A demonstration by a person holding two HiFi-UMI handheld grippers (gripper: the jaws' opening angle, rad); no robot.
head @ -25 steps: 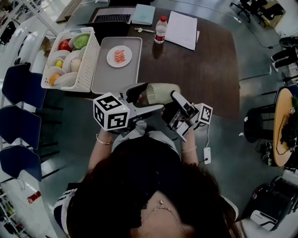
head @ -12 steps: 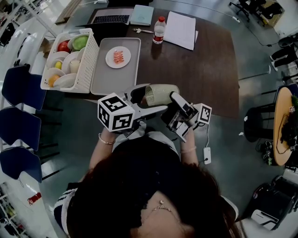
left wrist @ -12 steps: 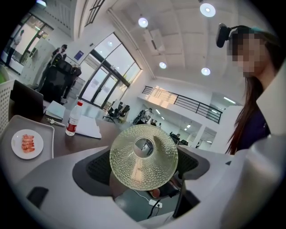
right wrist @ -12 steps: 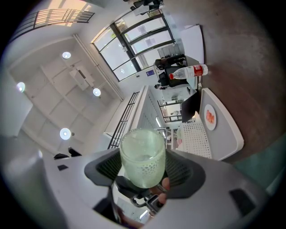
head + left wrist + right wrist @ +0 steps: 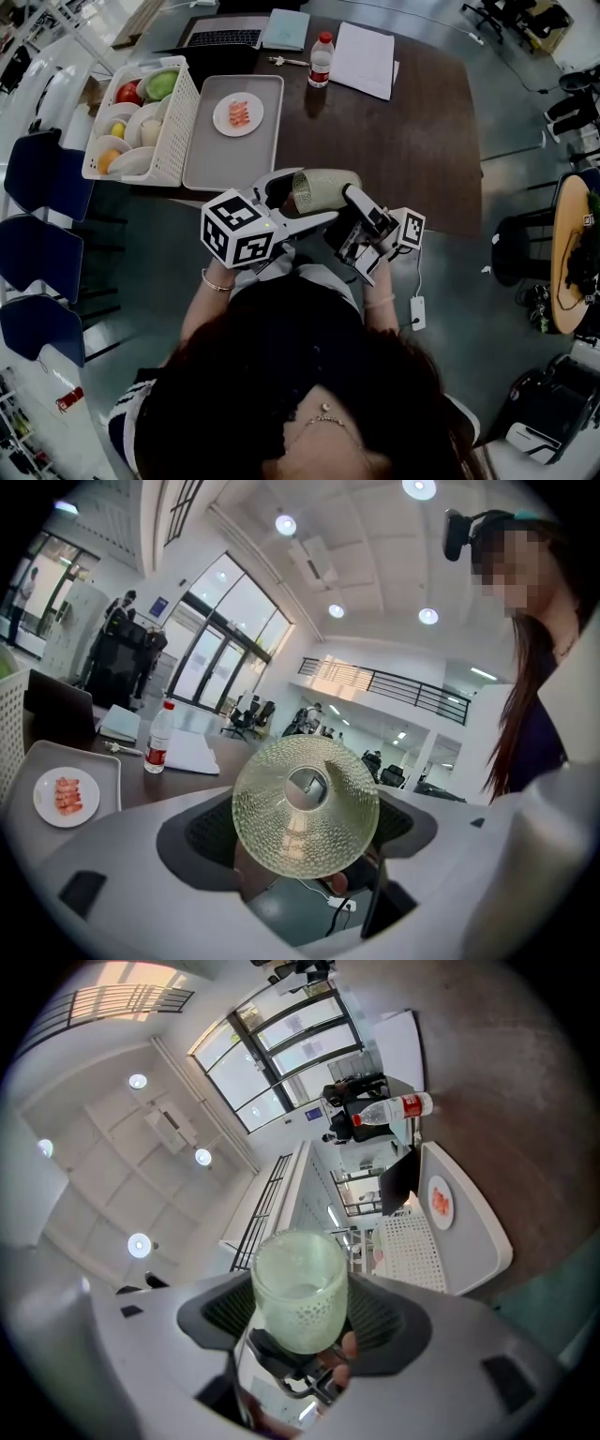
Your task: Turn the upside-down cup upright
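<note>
Open-plan office with big windows and ceiling spots, and a dark brown table (image 5: 412, 141) below the tools. Beyond and left of the left gripper (image 5: 306, 808) are a white basket (image 5: 180, 127) of fruit and bowls, then a grey tray (image 5: 225, 159) with a small plate (image 5: 238, 114) of food. A bottle (image 5: 322, 59) and papers (image 5: 367, 58) are further out, well apart from both tools.

The left gripper is off the table's near edge. Its jaws stand about a cup's width apart with the cup (image 5: 326, 186) end-on between them, rim close to both pads. Whether they actually press it I can't tell.

The cup is in the air between the two tools, lying on its side, not on the table. The end facing the left gripper looks like the mouth.

The right gripper (image 5: 300, 1305) comes in from the cup's other side. Its jaws are closed onto the textured wall, with pads touching both flanks, so this one carries the load.

Step judged: mid-flip. The cup is lifted and roughly half turned, looks like a handover or two-tool regrip.

Next move: get one firm hold, free the other tool, roll the mouth to the top, then lower the base onto bare table just ahead. Risk: smooth glass slipping during the swap.
</note>
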